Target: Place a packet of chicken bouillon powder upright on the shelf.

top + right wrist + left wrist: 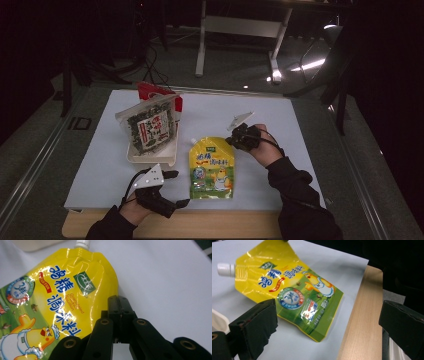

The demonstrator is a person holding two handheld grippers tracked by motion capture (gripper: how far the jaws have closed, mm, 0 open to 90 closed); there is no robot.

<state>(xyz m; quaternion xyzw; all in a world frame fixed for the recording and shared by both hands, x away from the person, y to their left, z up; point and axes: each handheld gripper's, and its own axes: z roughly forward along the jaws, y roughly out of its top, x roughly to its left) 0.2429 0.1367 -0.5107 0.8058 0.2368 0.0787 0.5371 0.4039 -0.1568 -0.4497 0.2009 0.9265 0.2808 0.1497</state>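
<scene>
Left gripper (172, 189) near counter (250, 225) edge, jaws spread wide, empty, aimed at pouch. Seaweed bag (150, 129) propped in white tray (170, 159), far left. Yellow seasoning pouch (212, 167) flat on white mat (280, 130), centre, cap (225, 268) pointing far. Right gripper (120, 312) at pouch's far right corner, jaws clenched; whether film pinched, cannot tell. Risk: thin corner grip slips, glossy pouch drops or swings into tray.

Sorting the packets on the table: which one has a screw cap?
The yellow-green spouted pouch, lying flat on the white sheet, has a white cap at its corner. The clear seaweed bag stands in the white tray without one.
</scene>
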